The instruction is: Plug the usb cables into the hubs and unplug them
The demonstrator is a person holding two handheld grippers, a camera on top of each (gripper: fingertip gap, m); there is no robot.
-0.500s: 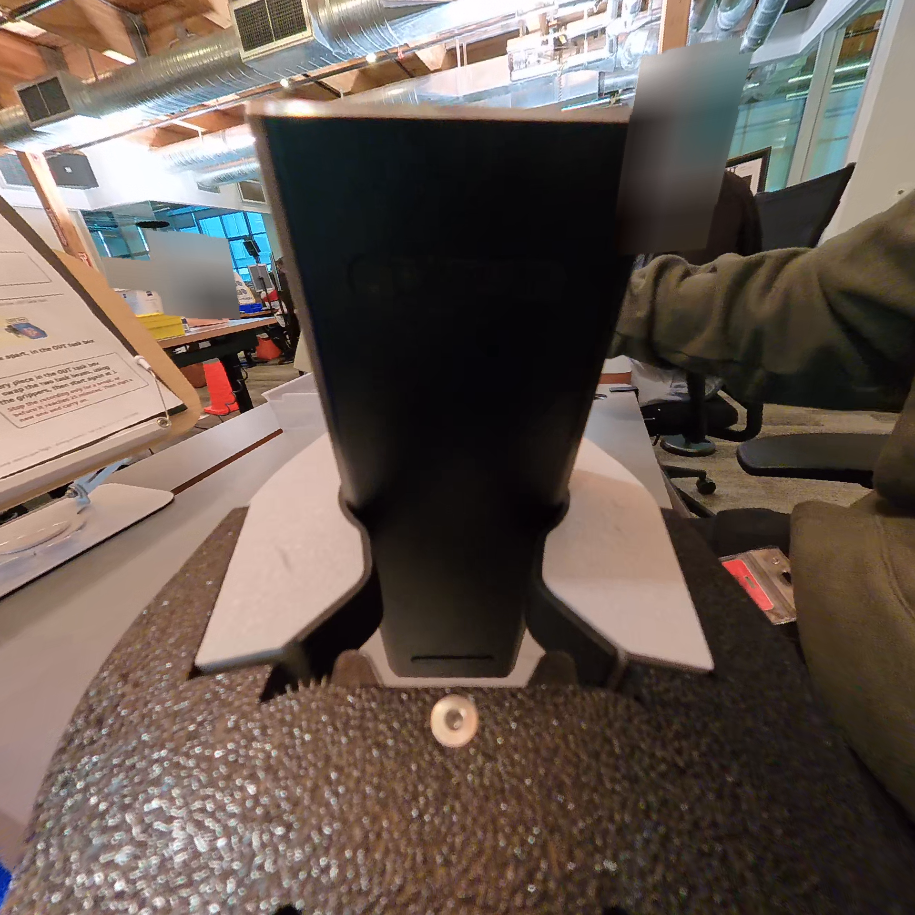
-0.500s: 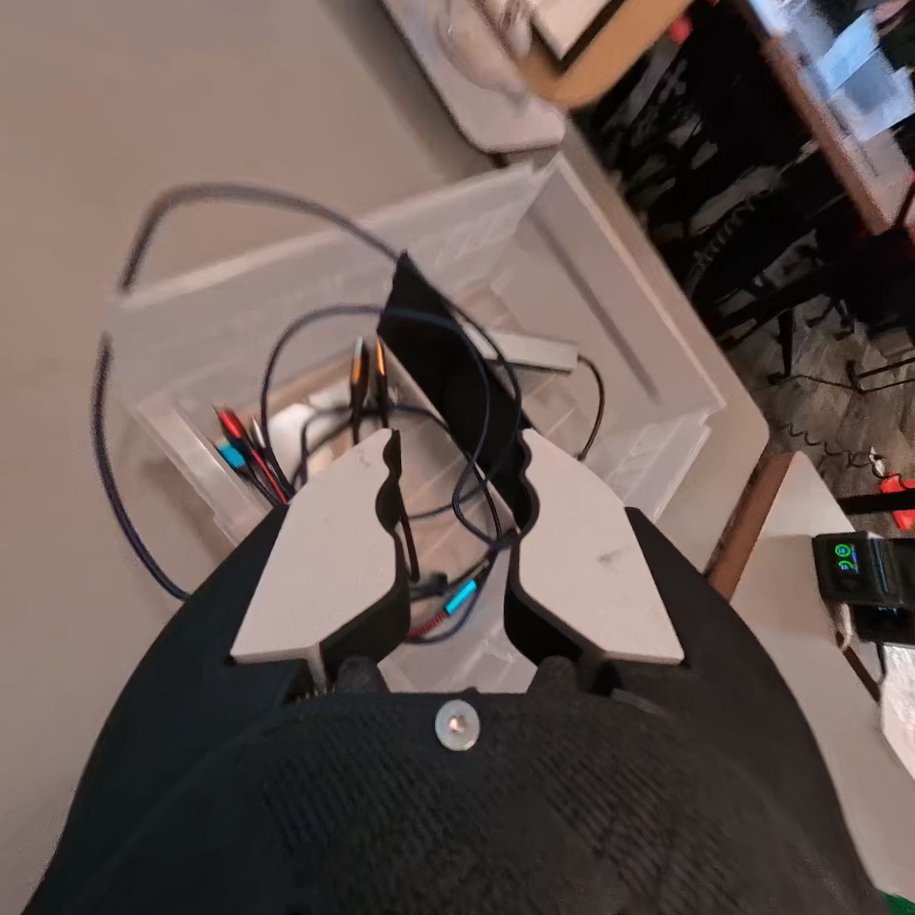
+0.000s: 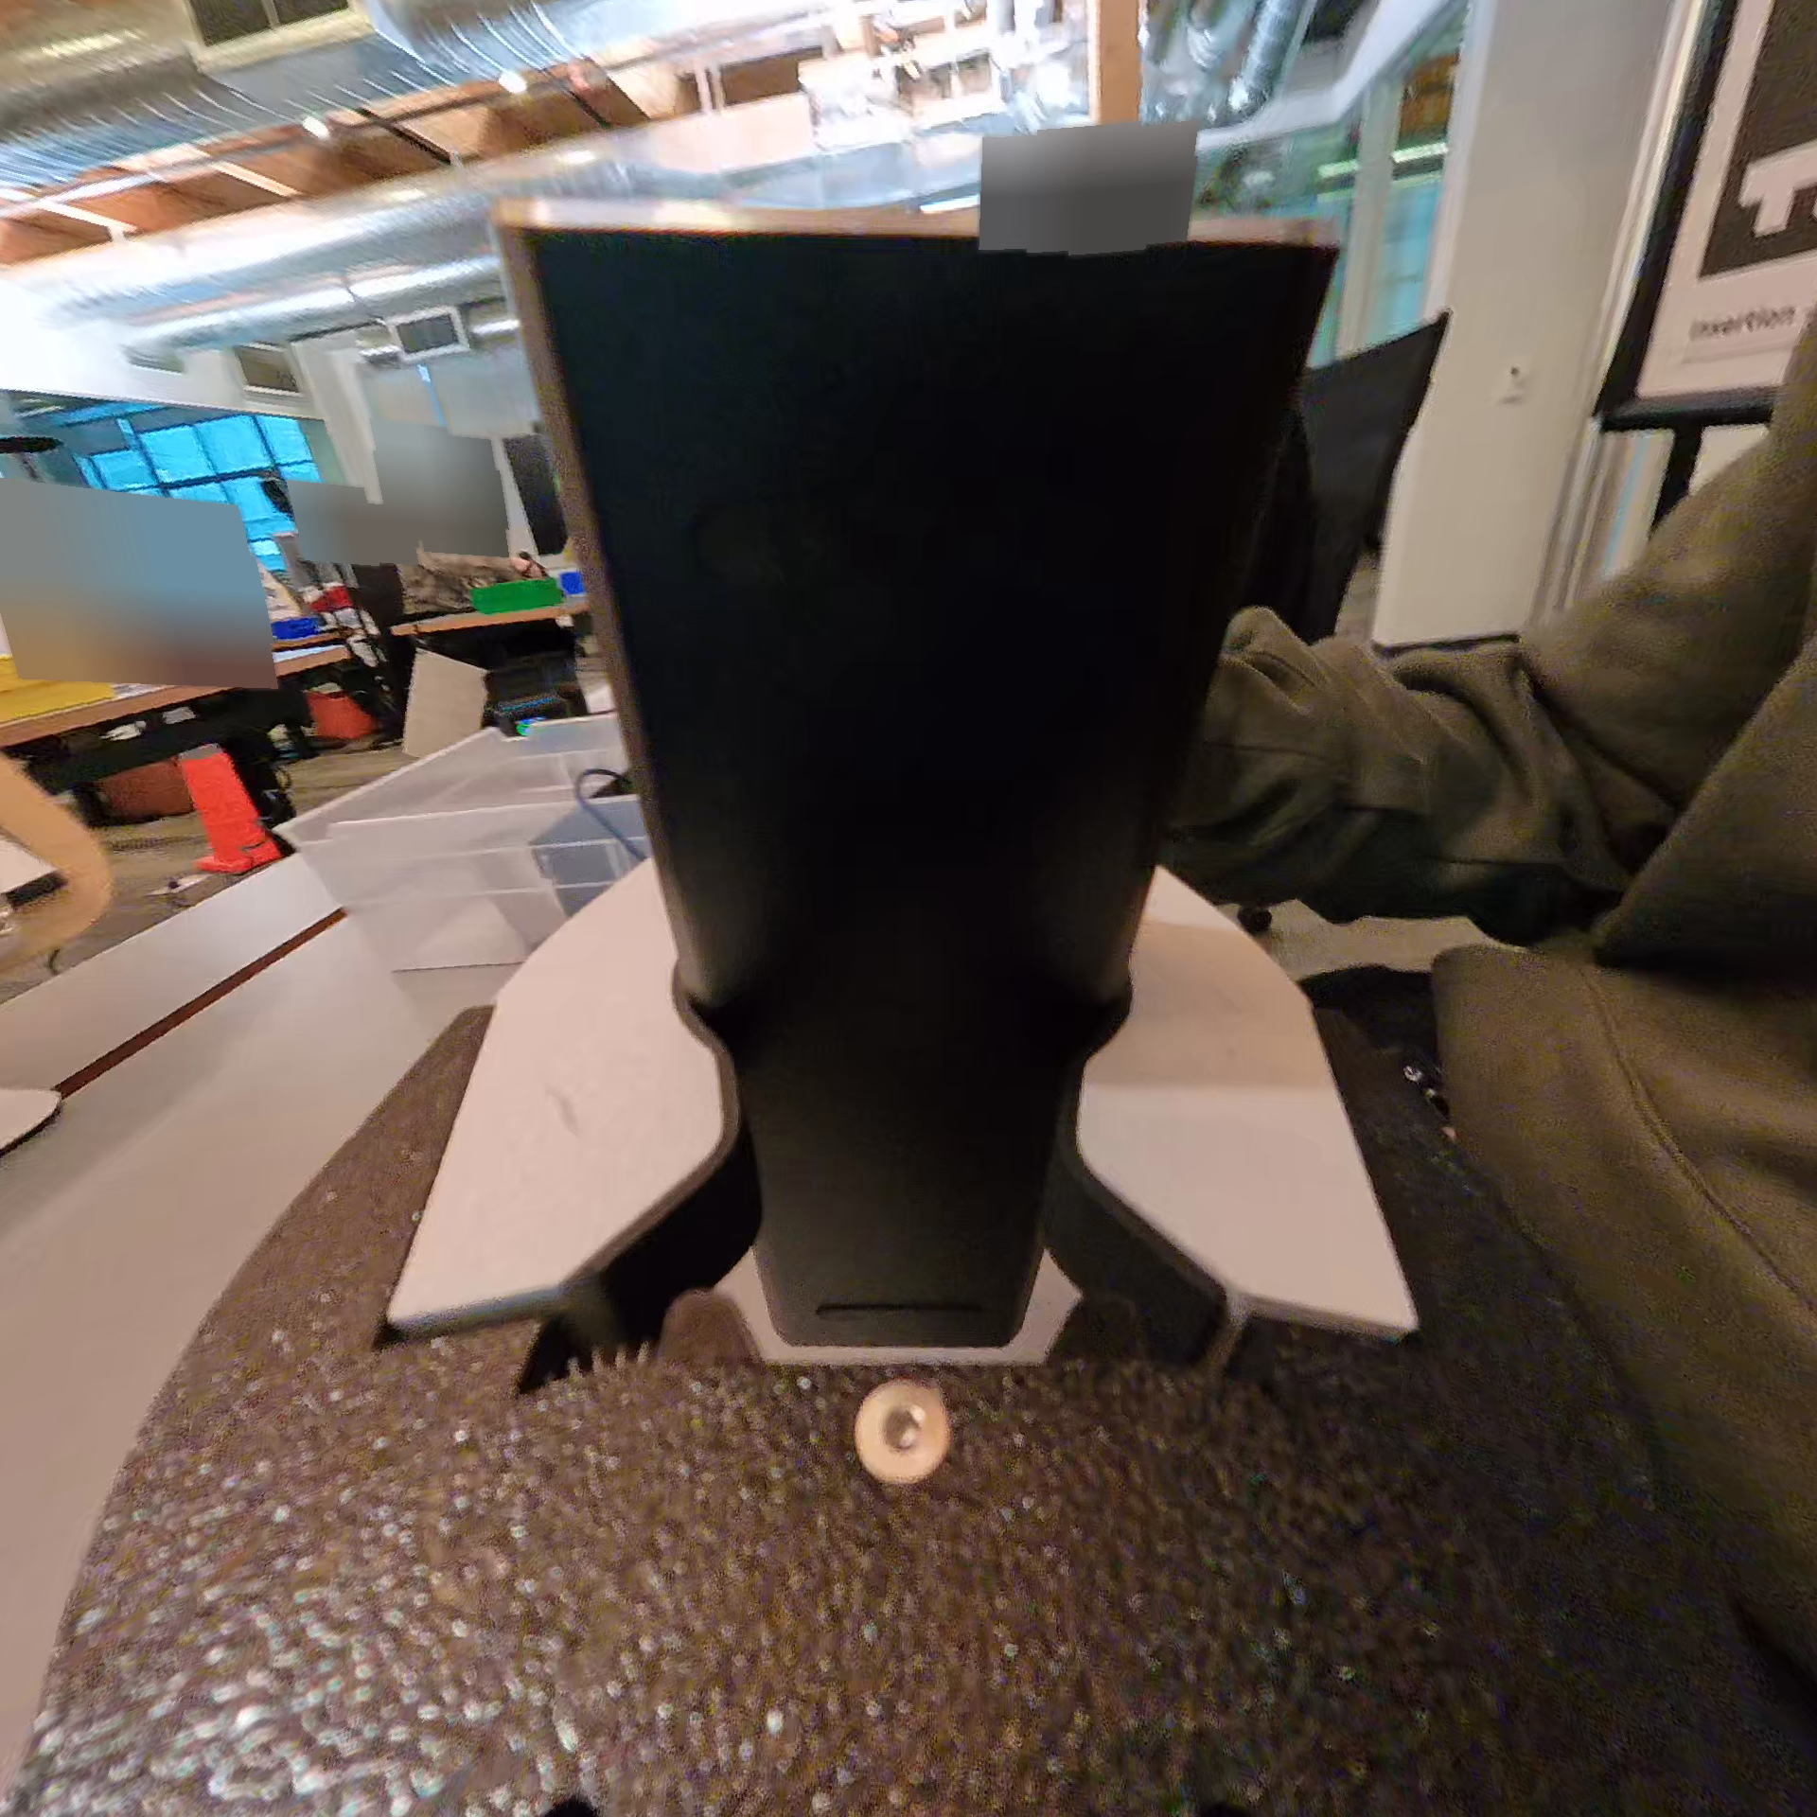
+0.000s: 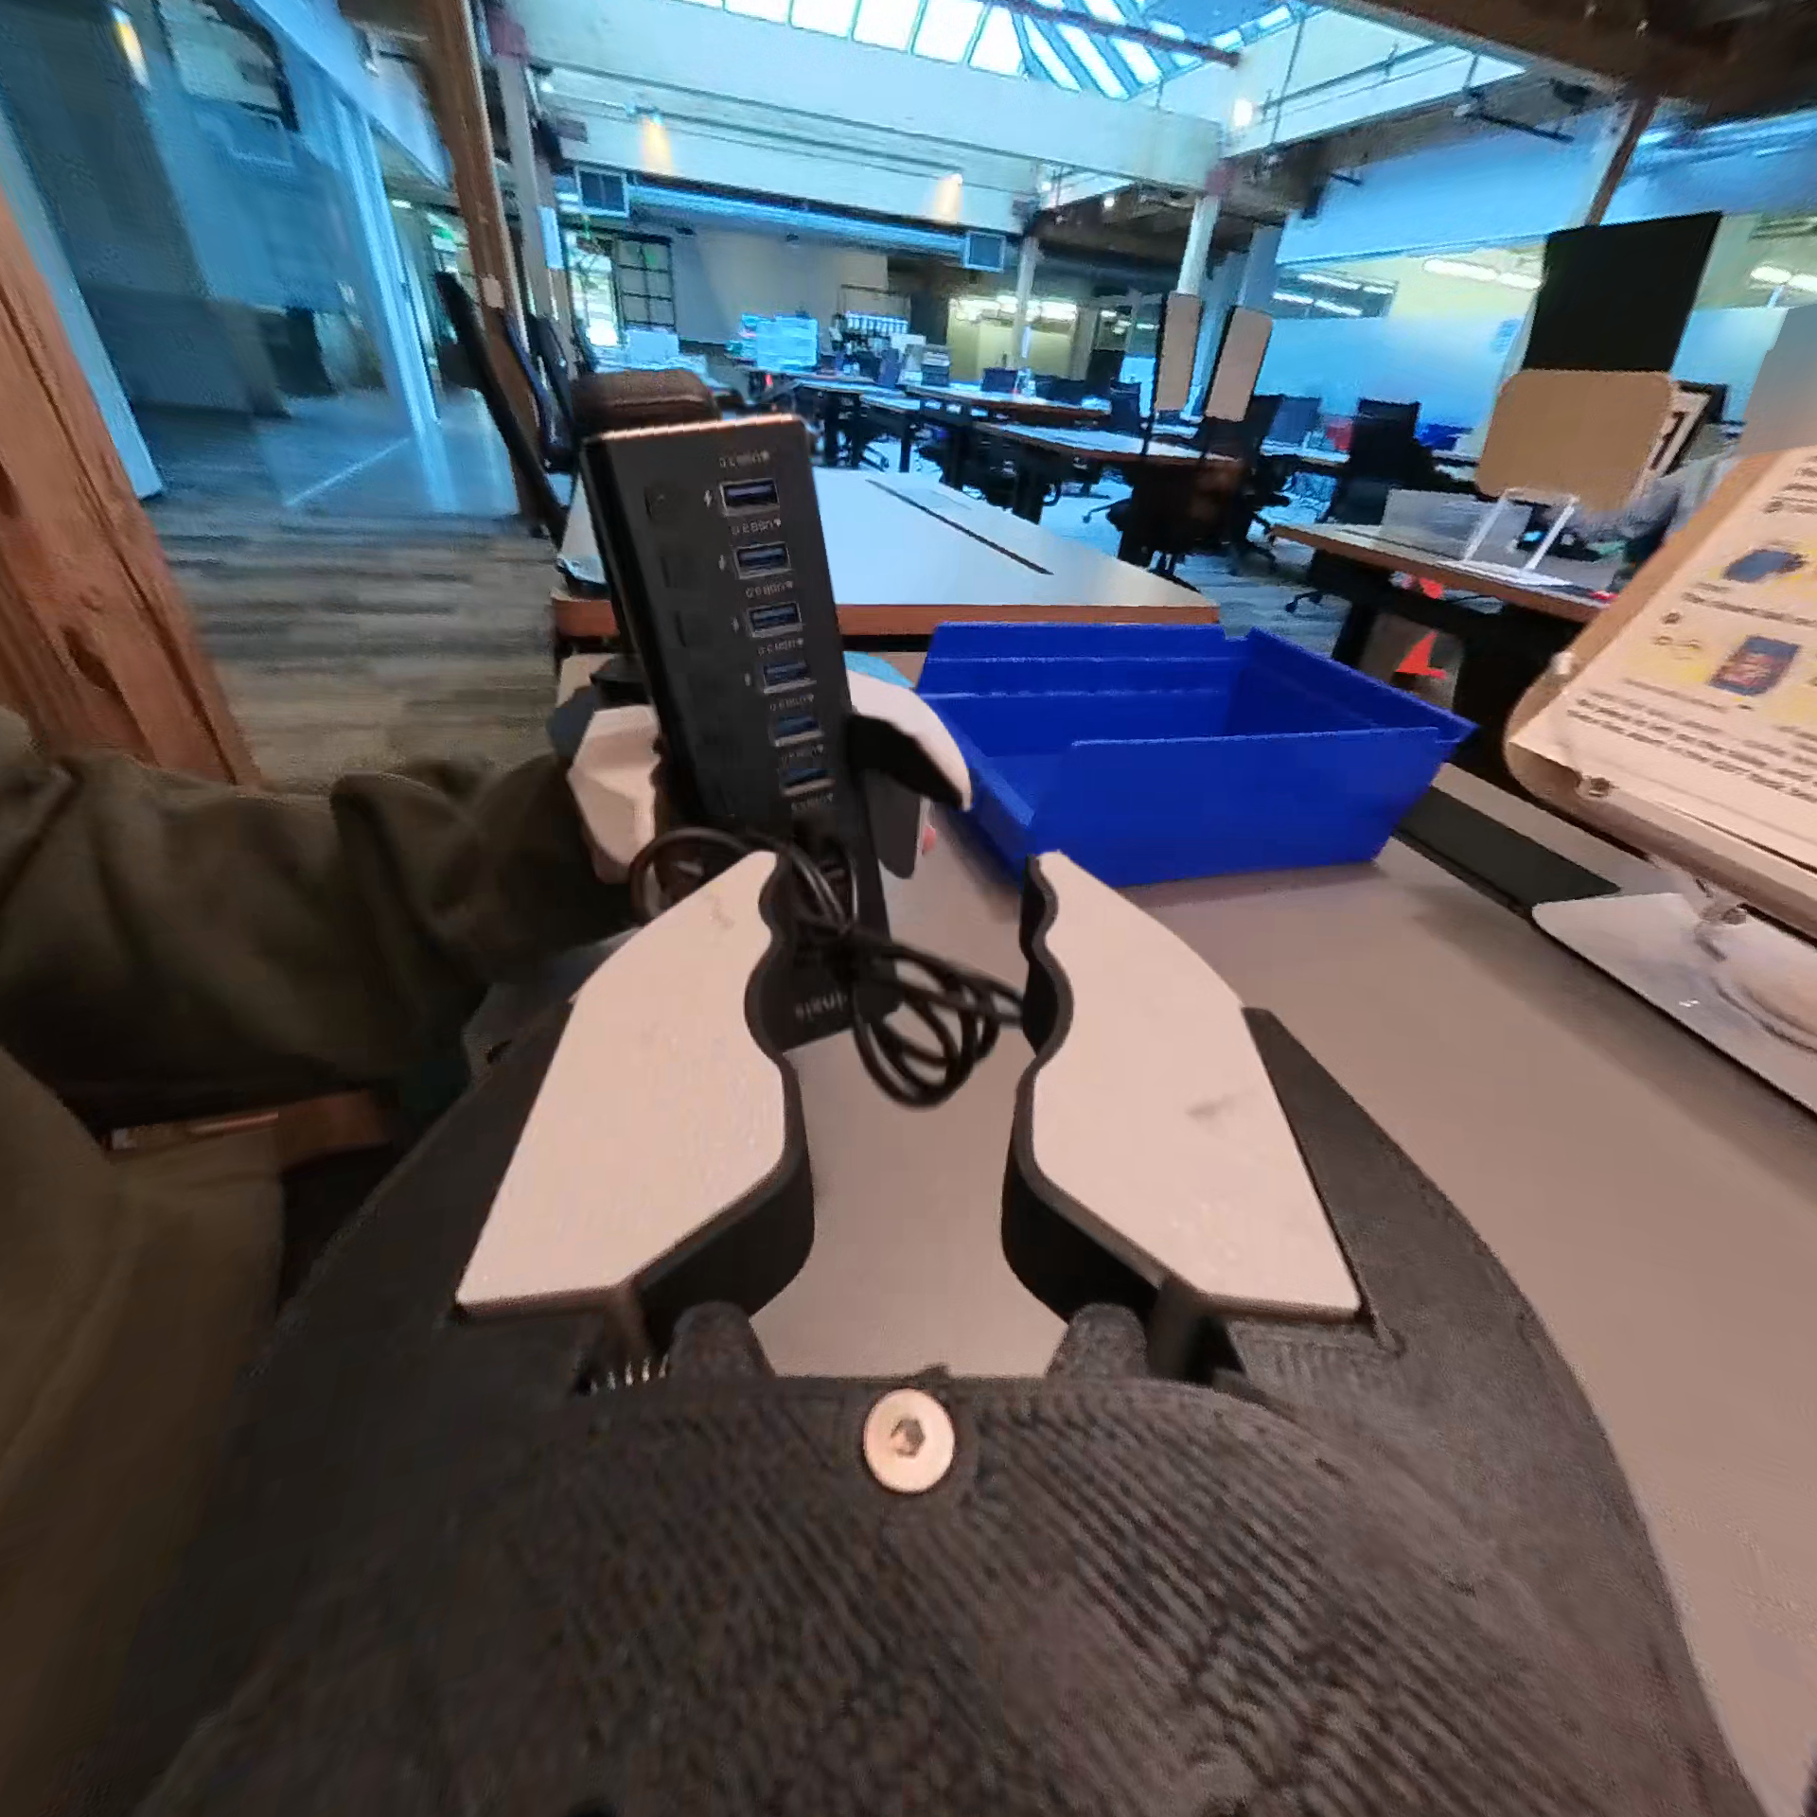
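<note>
Left wrist view: the left tongs are clamped on the black hub, held upright above the tabletop, a clear bin behind.

Right wrist view: the right tongs stand apart, holding nothing, facing the hub's ports; its black cable coils between them, beside a blue bin.

Black multi-port USB hub upright, blue ports in a column, its black cable coiled below it.
</note>
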